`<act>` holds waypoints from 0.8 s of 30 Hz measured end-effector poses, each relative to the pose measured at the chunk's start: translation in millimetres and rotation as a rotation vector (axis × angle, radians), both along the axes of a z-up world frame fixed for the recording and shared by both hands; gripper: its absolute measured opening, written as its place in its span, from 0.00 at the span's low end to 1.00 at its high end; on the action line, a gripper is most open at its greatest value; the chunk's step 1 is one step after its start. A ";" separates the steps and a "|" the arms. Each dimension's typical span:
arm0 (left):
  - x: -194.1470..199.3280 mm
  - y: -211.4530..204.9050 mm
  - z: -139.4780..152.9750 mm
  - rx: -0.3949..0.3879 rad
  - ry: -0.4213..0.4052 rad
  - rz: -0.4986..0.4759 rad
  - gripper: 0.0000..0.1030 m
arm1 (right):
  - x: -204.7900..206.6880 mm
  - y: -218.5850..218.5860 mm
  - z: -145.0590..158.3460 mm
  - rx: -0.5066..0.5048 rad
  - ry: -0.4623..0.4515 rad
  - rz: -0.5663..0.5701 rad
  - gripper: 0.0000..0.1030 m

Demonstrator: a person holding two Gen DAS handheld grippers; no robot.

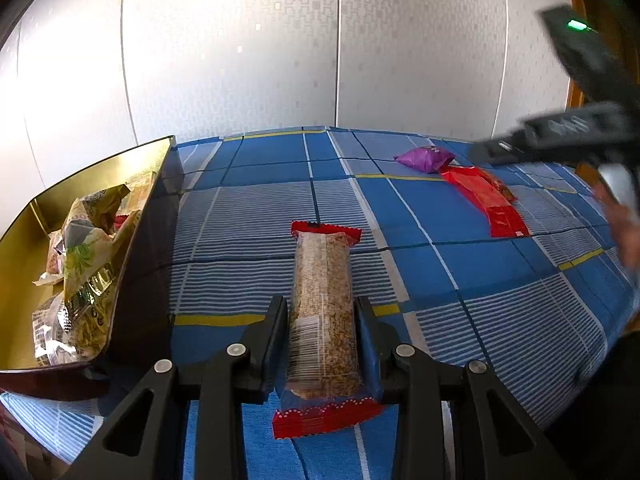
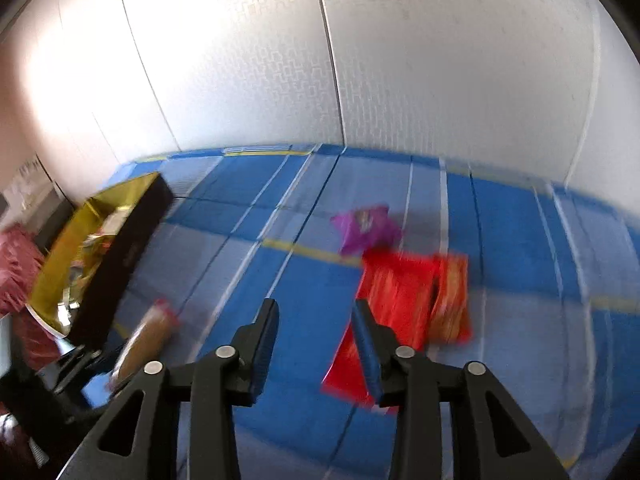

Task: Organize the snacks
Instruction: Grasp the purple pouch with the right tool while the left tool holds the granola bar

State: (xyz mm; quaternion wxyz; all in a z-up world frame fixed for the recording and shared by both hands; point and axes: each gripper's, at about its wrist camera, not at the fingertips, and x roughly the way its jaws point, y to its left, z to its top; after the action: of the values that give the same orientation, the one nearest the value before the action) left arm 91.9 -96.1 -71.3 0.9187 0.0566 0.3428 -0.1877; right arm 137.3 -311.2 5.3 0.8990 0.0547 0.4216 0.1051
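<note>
Blue checked cloth point(image 1: 500, 272) covers the table before a pale wall. On it the cereal bar point(image 1: 324, 312) lies lengthwise along the left gripper point(image 1: 322, 320), whose pads clamp its long sides. The gold-lined box point(image 1: 24, 272) sits close on that gripper's left. The right gripper point(image 2: 316, 320) hangs empty, jaws parted, nearer the red packet point(image 2: 400, 296) and purple pouch point(image 2: 364, 230).

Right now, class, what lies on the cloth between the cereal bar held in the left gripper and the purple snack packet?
Nothing: in the left wrist view only bare blue checked tablecloth separates the cereal bar from the purple packet.
</note>
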 end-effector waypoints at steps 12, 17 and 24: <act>2.1 1.2 -0.2 -0.018 0.012 0.002 0.34 | 110.0 14.9 -23.7 -0.338 0.192 0.183 0.45; 2.4 0.3 -0.6 -0.016 0.010 0.005 0.34 | 123.2 15.6 -41.0 -0.356 0.242 0.193 0.44; 2.5 -0.2 -0.8 -0.014 0.008 0.007 0.34 | 95.4 25.5 -27.5 -0.286 0.152 0.168 0.42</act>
State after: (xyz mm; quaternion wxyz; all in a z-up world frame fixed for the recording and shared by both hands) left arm 94.3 -96.3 -72.2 0.9184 0.0483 0.3453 -0.1873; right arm 232.8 -285.7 -22.3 0.8511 -0.1013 0.5022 0.1145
